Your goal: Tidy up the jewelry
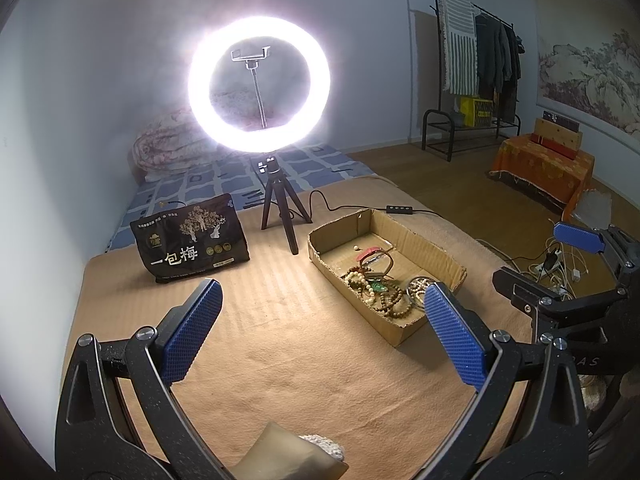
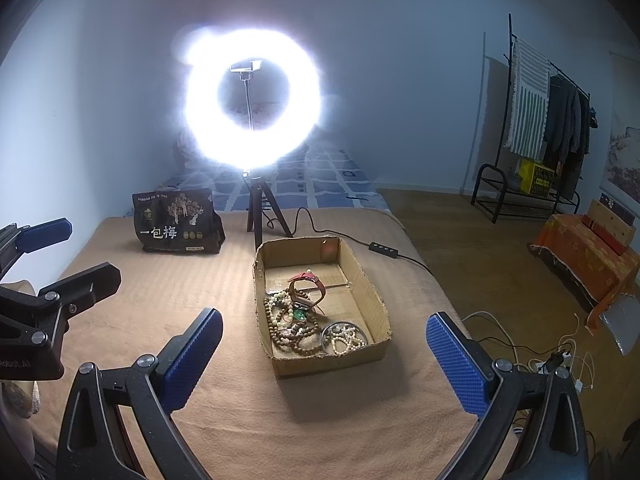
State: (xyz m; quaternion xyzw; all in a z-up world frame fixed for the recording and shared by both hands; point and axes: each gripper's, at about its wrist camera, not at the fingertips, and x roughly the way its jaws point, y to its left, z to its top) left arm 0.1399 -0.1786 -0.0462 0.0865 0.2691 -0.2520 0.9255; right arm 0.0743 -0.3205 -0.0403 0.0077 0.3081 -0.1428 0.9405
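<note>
A shallow cardboard box lies on the tan blanket; it also shows in the left wrist view. Inside lie brown bead strands, a pale bead bracelet in a metal ring, a red-strapped watch and a green pendant. My left gripper is open and empty, above the blanket to the left of the box. My right gripper is open and empty, hovering over the box's near end. Each gripper shows at the edge of the other's view.
A lit ring light on a small tripod stands behind the box, its cable and switch running right. A dark snack bag stands at the back left. The blanket's right edge drops to a wooden floor with cables.
</note>
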